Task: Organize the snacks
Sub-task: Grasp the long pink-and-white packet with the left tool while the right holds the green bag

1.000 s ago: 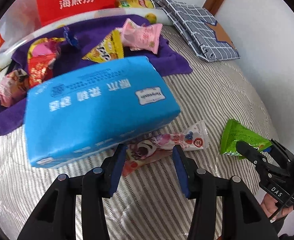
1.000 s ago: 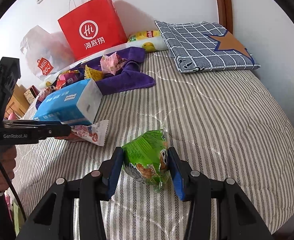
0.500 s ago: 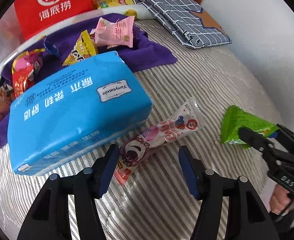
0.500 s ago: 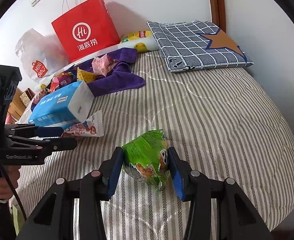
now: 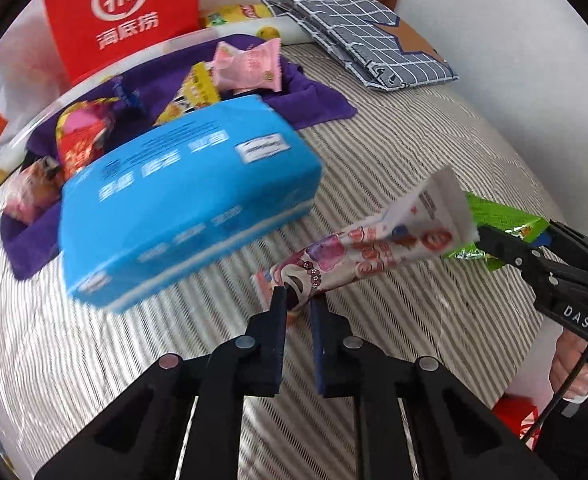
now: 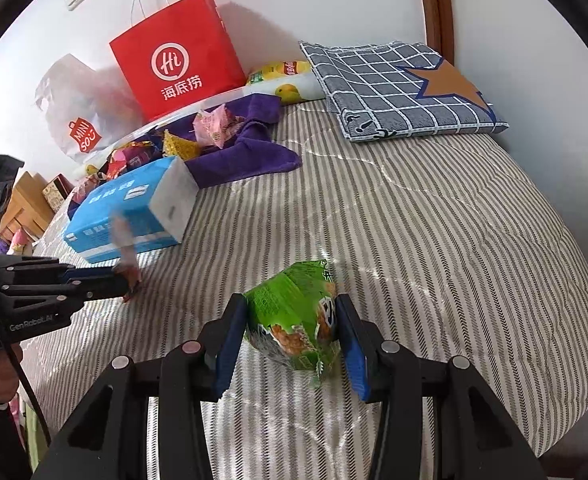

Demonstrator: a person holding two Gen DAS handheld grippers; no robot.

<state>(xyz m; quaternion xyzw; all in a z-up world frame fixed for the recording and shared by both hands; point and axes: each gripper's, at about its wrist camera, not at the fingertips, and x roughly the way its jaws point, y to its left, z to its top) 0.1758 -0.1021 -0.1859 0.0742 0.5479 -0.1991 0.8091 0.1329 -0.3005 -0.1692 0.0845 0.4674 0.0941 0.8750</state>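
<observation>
My left gripper [image 5: 297,300] is shut on one end of a long pink-and-white cartoon snack packet [image 5: 374,252], which slants up to the right off the striped bed. In the right wrist view that packet [image 6: 123,240] is a blur above the left gripper [image 6: 127,284]. My right gripper [image 6: 289,320] is shut on a green snack bag [image 6: 294,312], held just above the bed; the same bag [image 5: 502,220] shows at the right edge of the left wrist view. More wrapped snacks [image 5: 249,66] lie on a purple towel [image 5: 314,100] at the back.
A blue tissue pack [image 5: 185,200] lies left of the held packet. A red paper bag [image 6: 173,56] and a clear shopping bag [image 6: 73,112] stand at the wall. A checked pillow [image 6: 398,88] lies at the head. The striped bed cover [image 6: 434,220] spreads to the right.
The left gripper opened wider, then shut on the pink packet's end and lifted it clear of the tissue pack. The right gripper kept still with the green bag.
</observation>
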